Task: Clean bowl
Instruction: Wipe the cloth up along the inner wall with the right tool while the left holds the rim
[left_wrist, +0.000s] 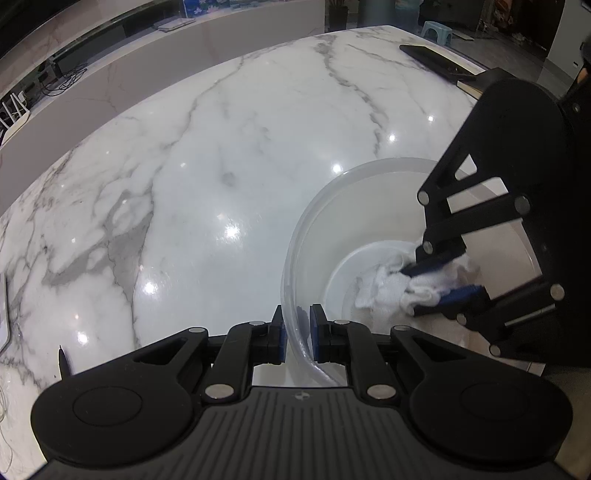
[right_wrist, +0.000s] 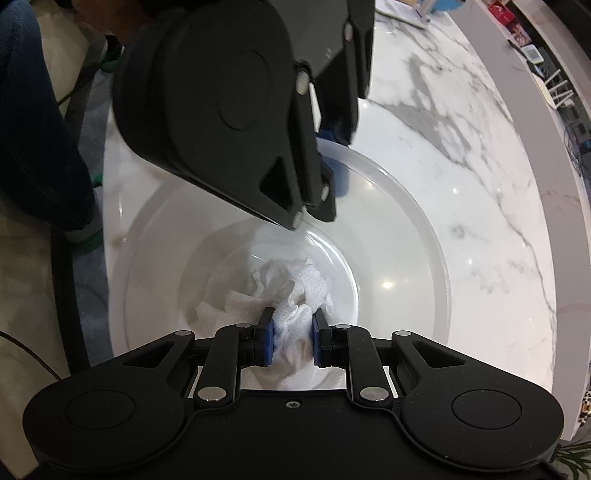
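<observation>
Right tool (right_wrist: 293, 341) clenches a white cloth (right_wrist: 291, 291) inside the bowl (left_wrist: 295, 258), left tool (left_wrist: 297, 334) pinching its rim, on a marble counter (left_wrist: 207, 177).

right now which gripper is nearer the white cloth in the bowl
Right. The right gripper is shut on the cloth down inside the bowl. The left gripper is up at the bowl's rim, clamping its wall, apart from the cloth.

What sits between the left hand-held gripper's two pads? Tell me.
The bowl wall: the left hand-held gripper pinches its near rim, one pad outside, one inside, seen in the left wrist view.
</observation>
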